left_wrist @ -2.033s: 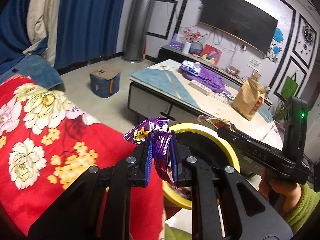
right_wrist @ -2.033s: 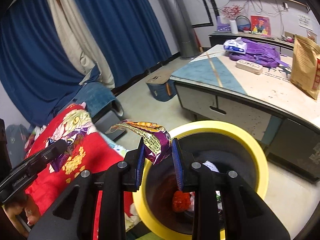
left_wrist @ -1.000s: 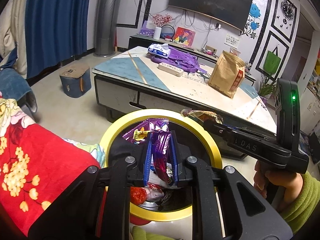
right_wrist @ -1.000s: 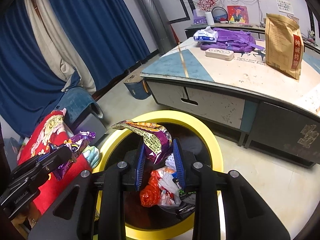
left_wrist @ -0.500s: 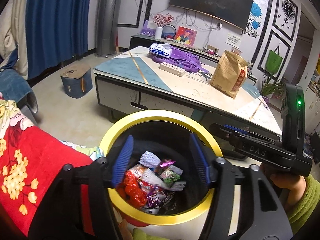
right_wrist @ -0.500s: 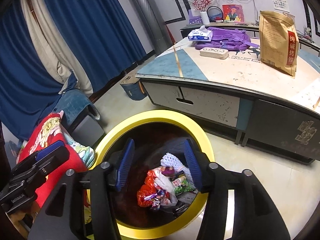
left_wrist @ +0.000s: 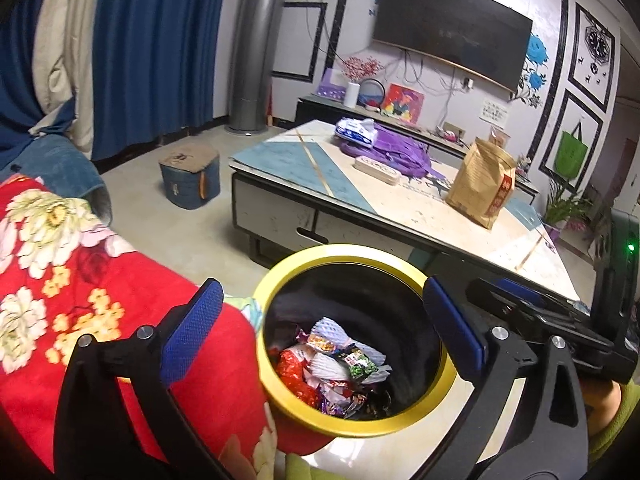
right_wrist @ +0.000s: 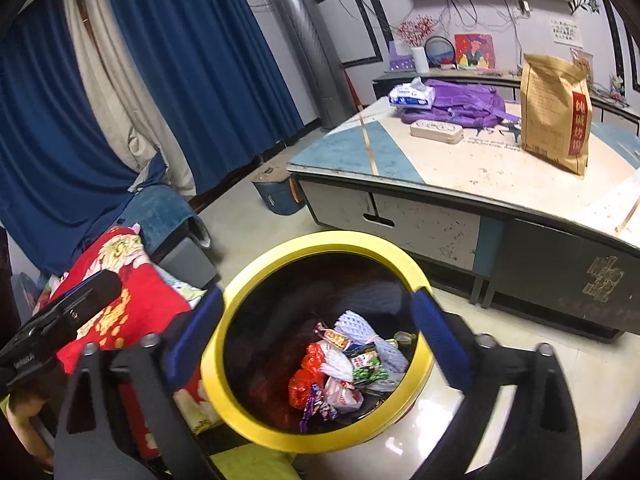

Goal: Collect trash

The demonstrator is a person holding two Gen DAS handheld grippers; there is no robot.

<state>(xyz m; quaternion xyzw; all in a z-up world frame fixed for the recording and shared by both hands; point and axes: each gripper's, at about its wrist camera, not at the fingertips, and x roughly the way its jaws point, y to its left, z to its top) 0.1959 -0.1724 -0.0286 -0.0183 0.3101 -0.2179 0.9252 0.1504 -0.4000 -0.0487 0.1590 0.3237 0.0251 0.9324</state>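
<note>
bins: 1 yellow-rimmed bin (left_wrist: 356, 426) | grippers: 2, left gripper (left_wrist: 322, 338), right gripper (right_wrist: 316, 338) | table (left_wrist: 400, 208): 1 | paper bag (left_wrist: 480, 184): 1 | stool (left_wrist: 190, 176): 1

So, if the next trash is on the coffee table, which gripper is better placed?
Right, probably. The right gripper, jaws just opened and empty over the yellow bin, is on the coffee table side; the left gripper, also just opened and empty, sits by the red blanket.

Both wrappers drop from my left gripper (left_wrist: 320, 334) and right gripper (right_wrist: 316, 338), jaws just opened, into the bin (left_wrist: 276, 280).
</note>
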